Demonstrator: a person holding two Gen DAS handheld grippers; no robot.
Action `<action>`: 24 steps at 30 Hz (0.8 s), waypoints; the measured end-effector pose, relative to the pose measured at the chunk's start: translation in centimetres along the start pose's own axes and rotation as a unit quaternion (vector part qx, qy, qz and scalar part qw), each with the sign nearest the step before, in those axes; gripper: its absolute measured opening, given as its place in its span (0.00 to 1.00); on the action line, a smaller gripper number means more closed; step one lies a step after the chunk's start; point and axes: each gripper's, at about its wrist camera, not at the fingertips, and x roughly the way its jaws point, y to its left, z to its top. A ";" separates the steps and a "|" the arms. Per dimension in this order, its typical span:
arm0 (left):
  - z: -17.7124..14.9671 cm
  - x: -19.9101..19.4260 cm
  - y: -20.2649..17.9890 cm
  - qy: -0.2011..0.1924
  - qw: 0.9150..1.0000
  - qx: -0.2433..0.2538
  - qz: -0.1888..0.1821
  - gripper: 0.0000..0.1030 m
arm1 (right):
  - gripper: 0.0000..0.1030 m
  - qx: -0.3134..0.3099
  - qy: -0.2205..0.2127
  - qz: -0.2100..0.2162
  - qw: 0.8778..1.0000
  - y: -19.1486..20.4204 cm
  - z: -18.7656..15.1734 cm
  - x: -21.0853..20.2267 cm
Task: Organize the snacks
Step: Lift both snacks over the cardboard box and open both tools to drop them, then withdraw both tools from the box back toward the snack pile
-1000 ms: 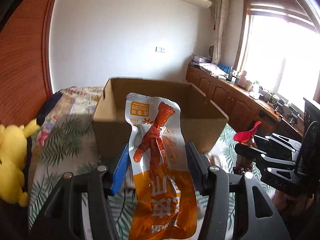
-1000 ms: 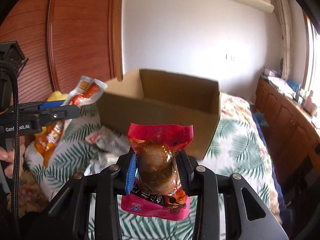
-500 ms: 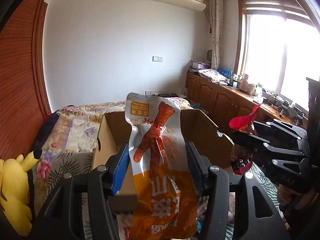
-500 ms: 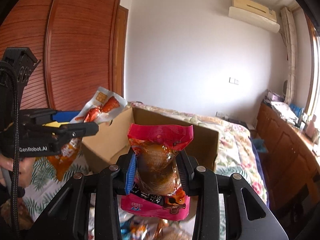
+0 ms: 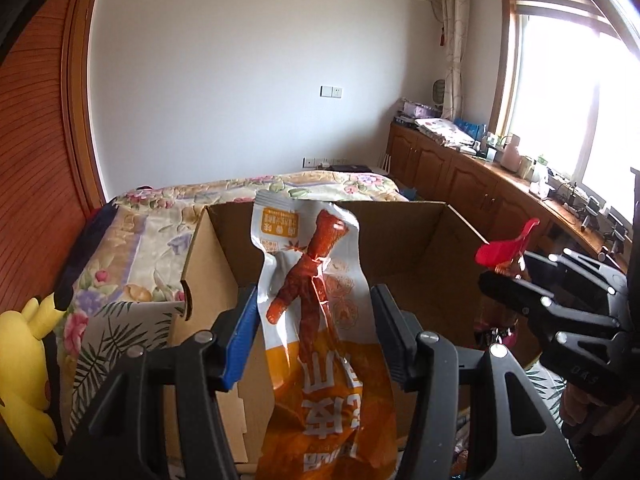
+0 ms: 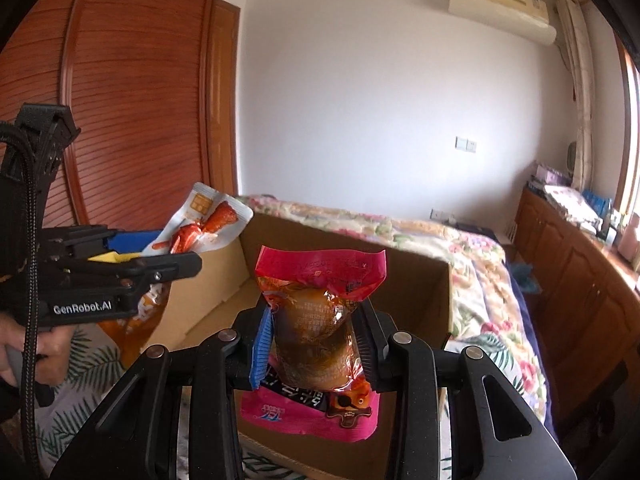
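My left gripper (image 5: 314, 334) is shut on an orange and white snack pouch (image 5: 320, 344) that shows a red chicken foot; the pouch stands upright between the pads. It hangs over the near edge of an open cardboard box (image 5: 404, 248). My right gripper (image 6: 314, 344) is shut on a pink pouch with a brown drumstick (image 6: 316, 320), held upright above the same box (image 6: 408, 300). The right gripper (image 5: 560, 300) also shows at the right of the left wrist view, with the pink pouch's top (image 5: 506, 246) sticking up. The left gripper (image 6: 132, 268) and its pouch (image 6: 204, 224) show at the left of the right wrist view.
The box sits on a bed (image 5: 132, 240) with a floral and leaf-print cover. A yellow plush toy (image 5: 24, 360) lies at the bed's left side. Wooden cabinets (image 5: 460, 176) run under the window on the right. A hand (image 6: 24, 356) grips the left gripper's handle. A wooden wardrobe (image 6: 132, 92) stands left.
Both grippers have moved forward toward the box with their pouches still held. The box now looks nearer and lower, and its inside shows beneath both pouches.
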 end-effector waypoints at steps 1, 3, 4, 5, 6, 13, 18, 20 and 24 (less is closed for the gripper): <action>0.0 0.2 0.0 0.001 1.000 0.001 0.002 0.53 | 0.35 0.002 0.006 0.000 1.000 -0.1 -0.2 0.3; -0.1 0.6 -0.2 0.005 1.000 0.003 0.003 0.54 | 0.35 0.005 0.016 0.000 1.000 -0.2 -0.8 1.0; -0.1 0.8 -0.4 0.007 1.000 0.004 0.003 0.54 | 0.35 0.006 0.023 0.000 1.000 -0.2 -1.1 1.2; -0.1 0.9 -0.6 0.008 1.000 0.005 0.005 0.54 | 0.35 0.007 0.027 0.000 1.000 -0.3 -1.3 1.4; -0.2 1.0 -0.8 0.010 1.000 0.007 0.006 0.55 | 0.35 0.007 0.032 -0.001 0.999 -0.3 -1.5 1.6; -0.4 1.7 -1.1 0.017 0.999 0.017 0.028 0.58 | 0.37 0.009 0.056 -0.005 0.998 0.0 -2.4 2.3; -0.3 1.3 -1.5 0.015 0.999 0.025 0.027 0.61 | 0.41 0.017 0.069 -0.004 0.997 0.0 -2.8 2.7; -0.3 0.9 -1.6 0.012 0.999 0.027 0.026 0.61 | 0.44 0.025 0.070 -0.006 0.997 -0.3 -2.8 2.6; -0.5 -0.5 -2.1 0.005 0.999 0.031 0.019 0.62 | 0.60 0.018 0.065 -0.012 0.998 0.1 -2.6 2.2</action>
